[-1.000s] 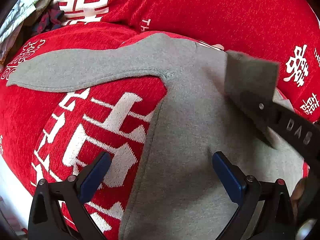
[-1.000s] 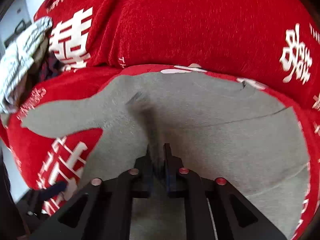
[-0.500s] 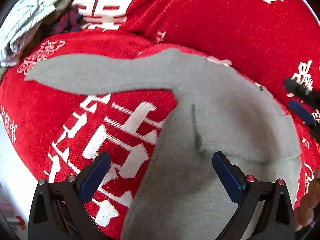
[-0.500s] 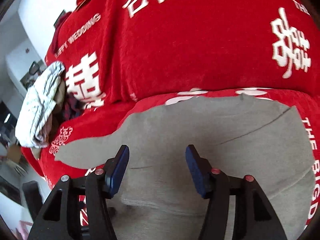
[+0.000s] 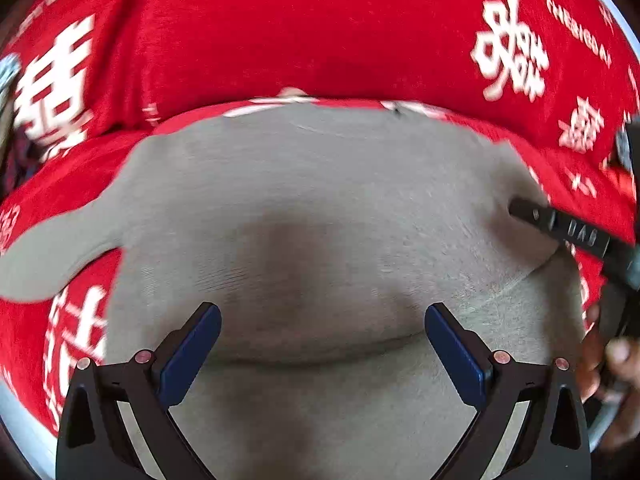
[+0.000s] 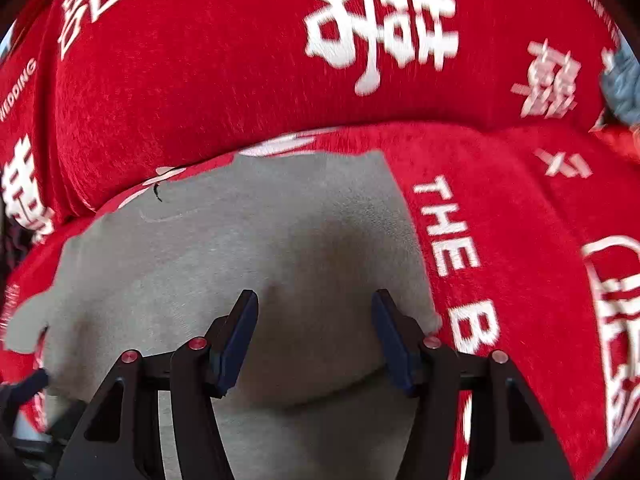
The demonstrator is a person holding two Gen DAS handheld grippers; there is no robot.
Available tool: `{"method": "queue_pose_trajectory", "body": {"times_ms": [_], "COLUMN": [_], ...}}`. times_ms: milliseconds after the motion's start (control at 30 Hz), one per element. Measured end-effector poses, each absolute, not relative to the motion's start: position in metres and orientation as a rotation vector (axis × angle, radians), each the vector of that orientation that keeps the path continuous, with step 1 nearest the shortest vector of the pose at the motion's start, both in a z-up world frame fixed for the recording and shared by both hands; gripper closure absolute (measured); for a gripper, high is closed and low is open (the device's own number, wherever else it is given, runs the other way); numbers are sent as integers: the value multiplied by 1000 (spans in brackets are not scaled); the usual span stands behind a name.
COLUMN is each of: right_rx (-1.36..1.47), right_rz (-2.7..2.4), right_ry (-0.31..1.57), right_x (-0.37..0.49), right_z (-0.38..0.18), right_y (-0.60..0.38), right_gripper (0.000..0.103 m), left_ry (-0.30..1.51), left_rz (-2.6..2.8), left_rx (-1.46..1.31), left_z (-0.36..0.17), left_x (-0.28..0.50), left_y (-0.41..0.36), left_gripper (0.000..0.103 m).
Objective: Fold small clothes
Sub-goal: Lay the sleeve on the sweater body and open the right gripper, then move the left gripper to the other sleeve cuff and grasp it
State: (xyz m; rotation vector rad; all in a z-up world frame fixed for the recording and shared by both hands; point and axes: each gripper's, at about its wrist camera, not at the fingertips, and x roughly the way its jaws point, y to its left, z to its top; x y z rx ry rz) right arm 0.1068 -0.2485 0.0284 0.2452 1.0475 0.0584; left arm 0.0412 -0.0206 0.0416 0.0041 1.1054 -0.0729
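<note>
A small grey long-sleeved garment lies flat on red cloth with white print. One sleeve stretches out to the left; the other side is folded in over the body, with a fold line running across the lower part. My left gripper hovers open over the garment's middle, nothing between its blue pads. In the right wrist view the same grey garment fills the lower centre, and my right gripper stands open above its right part, empty. A finger of the right gripper reaches over the garment's right edge in the left wrist view.
Red cushions with white characters rise behind the garment. A heap of other clothes shows at the far left edge, and a blue-grey piece at the far right. A hand holds the right gripper's handle.
The right gripper opened and let go of the grey sleeve, which now lies folded over the body. Both grippers then swung to the right across the garment.
</note>
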Motion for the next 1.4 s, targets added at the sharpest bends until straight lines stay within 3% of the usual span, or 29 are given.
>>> {"method": "queue_pose_trajectory", "body": {"times_ms": [467, 733, 1067, 1233, 1400], "right_rx": [283, 38, -219, -112, -134], "right_rz": [210, 128, 25, 102, 201], "right_ry": [1128, 1152, 1053, 982, 1089], "right_x": [200, 182, 97, 74, 85], "right_z": [15, 12, 32, 65, 38], "right_y": [-276, -248, -216, -194, -146], "right_gripper": [40, 40, 38, 36, 35], "left_ry": [1084, 1086, 1092, 1074, 1095], "left_rz": [-20, 11, -2, 1, 15], "left_rx": [-7, -42, -20, -82, -26], "left_z": [23, 22, 25, 36, 31], "left_x": [61, 62, 42, 26, 18], "left_y": [-16, -6, 2, 10, 12], "left_gripper": [1, 1, 1, 1, 1]}}
